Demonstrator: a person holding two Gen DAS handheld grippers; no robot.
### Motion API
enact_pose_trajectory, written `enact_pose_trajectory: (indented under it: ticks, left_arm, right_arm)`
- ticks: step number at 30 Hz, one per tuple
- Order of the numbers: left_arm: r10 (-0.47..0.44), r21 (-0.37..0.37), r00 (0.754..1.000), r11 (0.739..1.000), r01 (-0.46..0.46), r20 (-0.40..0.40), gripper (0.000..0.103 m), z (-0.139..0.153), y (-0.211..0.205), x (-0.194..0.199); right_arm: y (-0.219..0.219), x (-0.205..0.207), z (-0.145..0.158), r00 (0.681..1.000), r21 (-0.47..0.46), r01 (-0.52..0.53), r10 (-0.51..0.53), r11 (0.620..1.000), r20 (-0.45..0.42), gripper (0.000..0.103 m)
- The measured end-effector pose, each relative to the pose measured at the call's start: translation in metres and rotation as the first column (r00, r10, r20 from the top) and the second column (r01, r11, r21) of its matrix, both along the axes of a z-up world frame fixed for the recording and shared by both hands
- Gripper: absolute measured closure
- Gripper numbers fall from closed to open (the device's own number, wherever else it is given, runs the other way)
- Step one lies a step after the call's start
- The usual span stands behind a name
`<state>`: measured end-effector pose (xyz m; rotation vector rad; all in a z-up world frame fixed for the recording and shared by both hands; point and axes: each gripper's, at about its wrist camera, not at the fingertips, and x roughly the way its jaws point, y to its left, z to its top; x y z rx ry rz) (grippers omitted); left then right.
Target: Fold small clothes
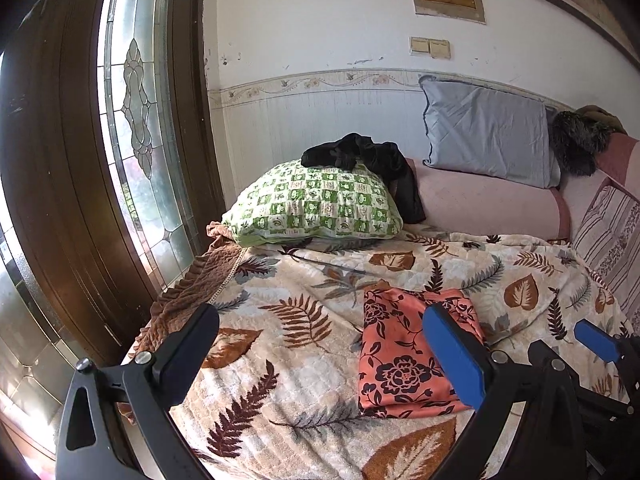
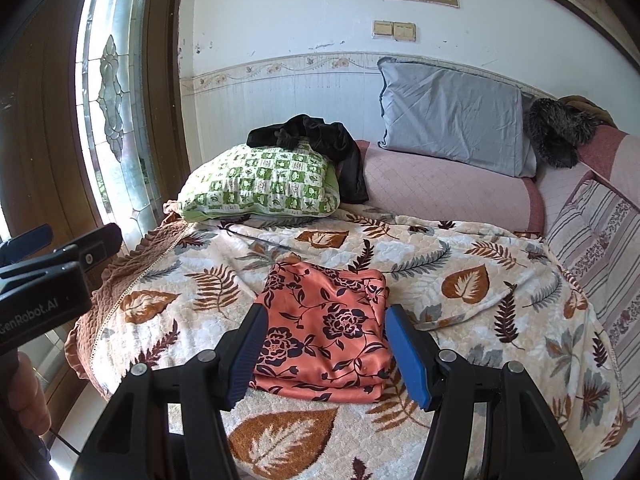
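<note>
A folded orange cloth with dark flowers [image 1: 404,356] [image 2: 324,328] lies flat on the leaf-patterned blanket [image 1: 280,320] [image 2: 460,280]. My left gripper [image 1: 320,344] is open wide, hovering over bare blanket just left of the cloth, its blue pad [image 1: 452,356] above the cloth's right part. In the right wrist view my right gripper [image 2: 328,356] stands open at the cloth's near edge, its fingers on either side of the cloth and not pressing it. Each gripper shows at the edge of the other's view: the right gripper [image 1: 570,350], the left gripper [image 2: 66,240].
A green checked pillow [image 1: 312,204] [image 2: 260,184] lies at the blanket's far left with a crumpled black garment [image 1: 360,156] [image 2: 312,132] on top. A grey pillow [image 1: 488,136] leans on the wall. A wooden door with patterned glass [image 1: 132,120] stands at the left.
</note>
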<state>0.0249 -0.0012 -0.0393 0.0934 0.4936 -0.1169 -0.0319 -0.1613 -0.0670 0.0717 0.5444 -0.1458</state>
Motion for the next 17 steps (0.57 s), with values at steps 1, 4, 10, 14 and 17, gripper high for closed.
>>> enact_pose_trajectory:
  ticks: [1,4,10,14,17]
  left_arm:
    - [-0.007,-0.006,1.000,1.000,0.007,-0.004,0.001,0.000,0.000,0.002]
    - [-0.017,-0.009,1.000,1.000,0.017,-0.009,0.002,-0.001,0.000,0.009]
    - [-0.013,-0.025,1.000,1.000,0.013,-0.012,0.001,-0.001,0.006,0.023]
    - [-0.017,-0.039,1.000,0.999,0.017,-0.003,0.002,-0.003,0.008,0.031]
    - [-0.022,-0.035,1.000,0.999,0.021,-0.018,0.002,-0.010,0.006,0.045]
  right_arm:
    - [0.000,0.001,0.000,1.000,-0.003,0.004,-0.004,1.000,-0.001,0.038]
    - [-0.001,0.008,-0.001,1.000,0.003,0.017,-0.017,1.000,-0.008,0.038]
    - [0.004,0.024,-0.004,1.000,-0.002,0.023,-0.023,1.000,-0.021,0.038]
    - [0.006,0.036,-0.003,1.000,0.000,0.017,-0.017,1.000,-0.015,0.038]
    - [0.006,0.050,-0.005,1.000,0.004,0.011,-0.011,1.000,-0.021,0.038]
